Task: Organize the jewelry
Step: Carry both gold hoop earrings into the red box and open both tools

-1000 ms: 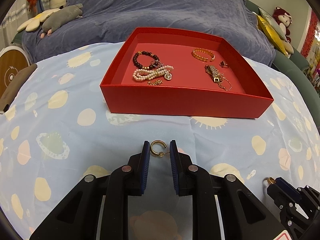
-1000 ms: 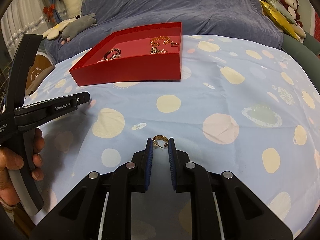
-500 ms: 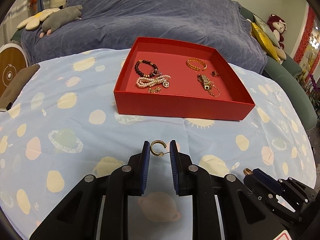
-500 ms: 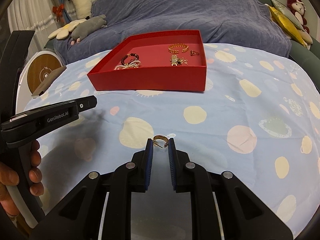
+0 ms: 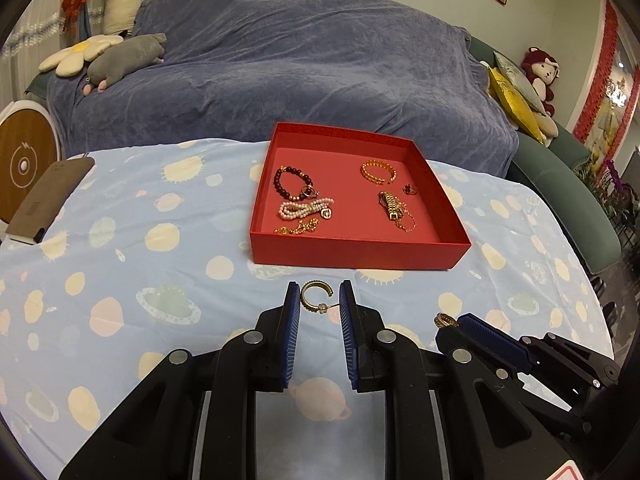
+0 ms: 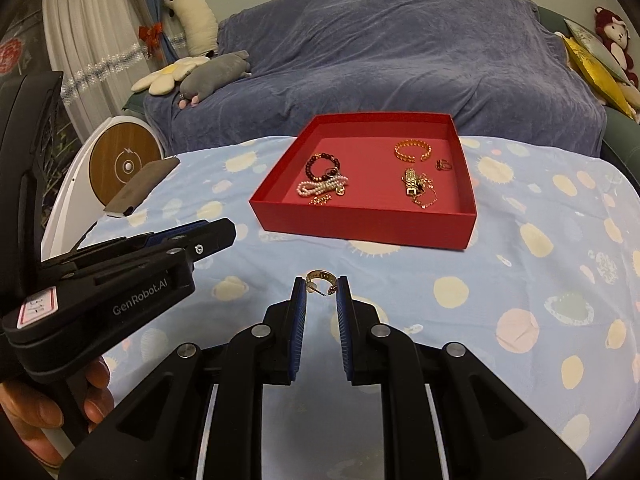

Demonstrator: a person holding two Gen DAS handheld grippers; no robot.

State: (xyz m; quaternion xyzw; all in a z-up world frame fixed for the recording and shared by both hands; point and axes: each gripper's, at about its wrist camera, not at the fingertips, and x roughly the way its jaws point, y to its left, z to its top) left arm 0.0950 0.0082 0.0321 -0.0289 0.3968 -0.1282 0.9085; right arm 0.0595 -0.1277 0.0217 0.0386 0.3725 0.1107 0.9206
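Earrings come first: each gripper holds one small gold C-shaped hoop earring. The left gripper (image 5: 319,300) has its jaws clamped on one gold hoop (image 5: 316,295), and the right gripper (image 6: 321,288) has its jaws clamped on the other gold hoop (image 6: 321,278). Both hoops hang in the air above the table, in front of the red cardboard box (image 5: 352,250).

These hoops look very light, hard and smooth, so I think they could slip or twist out. Each has a thin post that might bend. A gentle pinch on the round band seems safest.

The box has low walls, so the hoops must pass over the near wall. Inside lie a dark bead bracelet (image 5: 291,182), a white pearl string (image 5: 304,209), a gold chain bangle (image 5: 378,171) and a gold watch band (image 5: 391,206). The bare red floor in the middle looks roomy. The table, under its blue cloth with pale dots (image 5: 120,240), is open on both sides.
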